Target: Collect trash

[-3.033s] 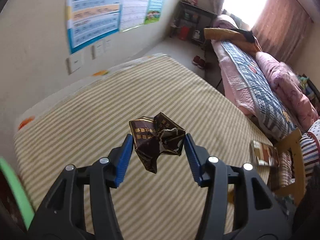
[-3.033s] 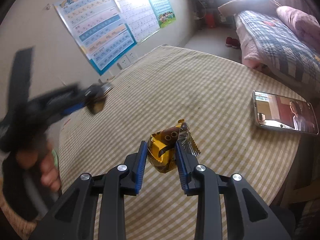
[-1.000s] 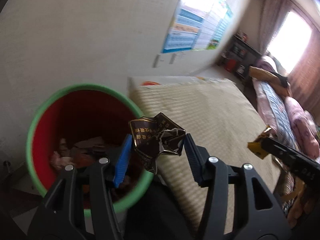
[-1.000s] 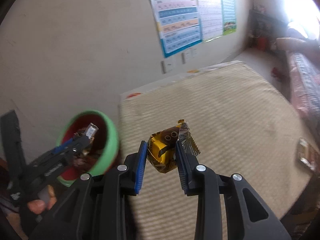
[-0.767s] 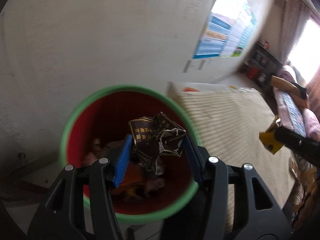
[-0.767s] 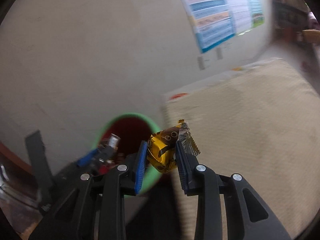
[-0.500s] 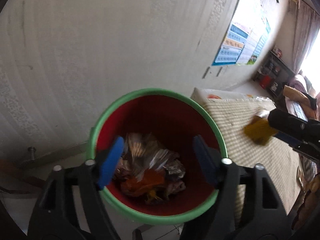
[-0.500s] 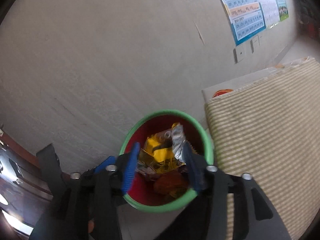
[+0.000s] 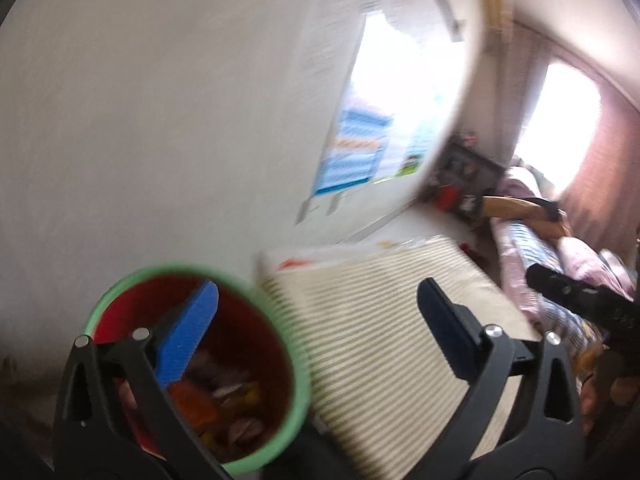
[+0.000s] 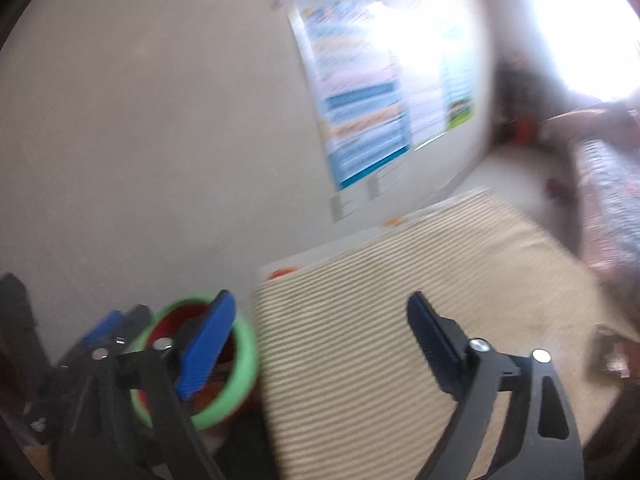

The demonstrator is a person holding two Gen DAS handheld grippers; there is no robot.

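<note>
Sitting heaped: crumpled wrappers (image 9: pixel 224 404) inside green-rimmed bin (image 9: pixel 296 364).

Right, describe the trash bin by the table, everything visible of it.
The trash bin is round, with a light green rim and a red inside, plastic by the look of it. It stands upright and open-topped on the floor, beside the corner of the striped table and close to the pale wall. Crumpled wrappers, orange, yellow and silvery, fill its bottom. Whether it touches the table is unclear through the blur.
</note>
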